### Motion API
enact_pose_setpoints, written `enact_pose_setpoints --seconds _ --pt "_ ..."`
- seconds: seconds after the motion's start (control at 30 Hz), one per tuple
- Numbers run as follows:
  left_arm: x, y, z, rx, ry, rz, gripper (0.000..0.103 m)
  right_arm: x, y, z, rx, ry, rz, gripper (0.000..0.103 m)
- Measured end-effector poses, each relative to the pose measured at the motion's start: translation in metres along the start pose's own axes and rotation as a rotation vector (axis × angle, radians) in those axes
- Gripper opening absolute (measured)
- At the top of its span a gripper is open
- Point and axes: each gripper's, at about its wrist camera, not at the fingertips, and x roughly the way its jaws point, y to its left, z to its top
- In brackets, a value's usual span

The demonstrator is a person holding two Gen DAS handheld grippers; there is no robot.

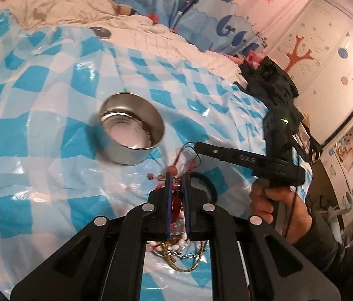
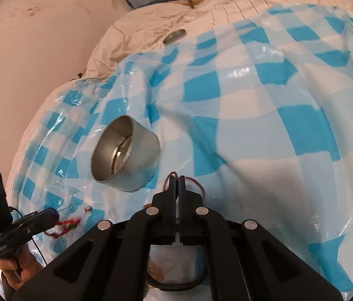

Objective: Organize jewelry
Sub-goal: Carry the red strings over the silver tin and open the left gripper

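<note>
Partly hidden, my left gripper [image 1: 178, 175] pinches red braided cord [image 1: 176, 200]; right gripper [image 2: 176, 179] clamps thin red string [image 2: 196, 183], round steel tin [image 2: 126, 153] at ten o'clock.

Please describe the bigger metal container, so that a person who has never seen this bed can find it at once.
Look at the blue-and-white checked plastic sheet covering the bed. Near its middle stands a round steel tin, open on top. Unlike the small flat metal lid by the cream quilt, it is deep and tall-walled.
</note>
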Motion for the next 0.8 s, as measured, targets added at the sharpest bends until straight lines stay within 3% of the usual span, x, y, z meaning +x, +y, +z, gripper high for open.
enact_pose_setpoints --seconds 0.23,0.57,0.8 --pt "-0.009 0.009 0.003 -0.045 -0.036 -0.003 0.007 -0.013 0.017 0.002 -0.028 -0.064 0.113 0.002" --pt "-0.012 0.011 0.023 -0.081 -0.11 -0.013 0.007 -0.051 0.043 0.015 -0.085 -0.221 0.302 0.002" --pt "0.005 0.014 0.044 -0.119 -0.144 -0.034 0.007 -0.045 0.064 0.031 -0.122 -0.214 0.35 0.002"
